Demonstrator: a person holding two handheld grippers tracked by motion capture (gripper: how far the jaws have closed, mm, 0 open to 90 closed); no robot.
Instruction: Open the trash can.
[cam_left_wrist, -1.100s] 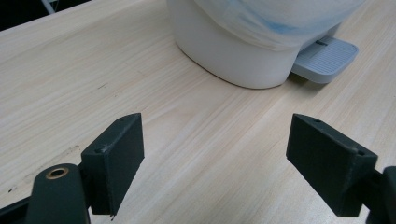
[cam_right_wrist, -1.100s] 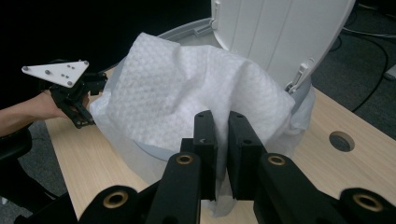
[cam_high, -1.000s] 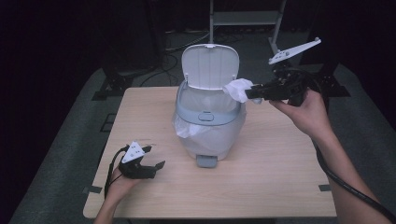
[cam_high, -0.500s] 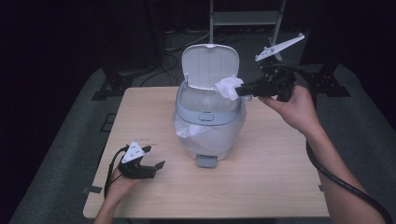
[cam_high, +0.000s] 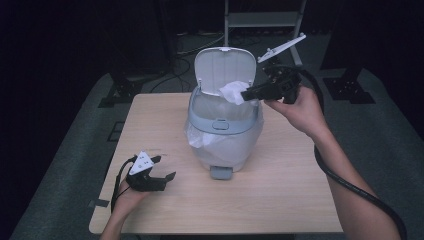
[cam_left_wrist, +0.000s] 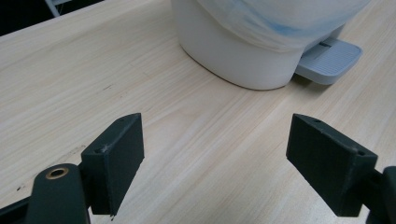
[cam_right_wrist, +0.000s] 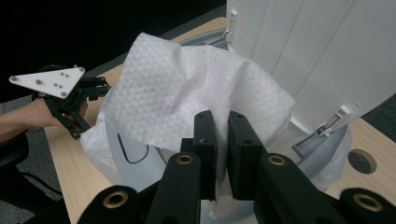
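The right gripper (cam_high: 248, 94) is held above the open mouth of the pedal bin (cam_high: 223, 132), its jaws closed on a white paper towel (cam_high: 232, 92) that hangs over the opening, in front of the raised lid (cam_high: 224, 67). The bin stands near the middle of the surface (cam_high: 285, 190), toward the far edge. The left gripper (cam_high: 159, 172) rests near the front-left corner, jaws spread wide with nothing between them.
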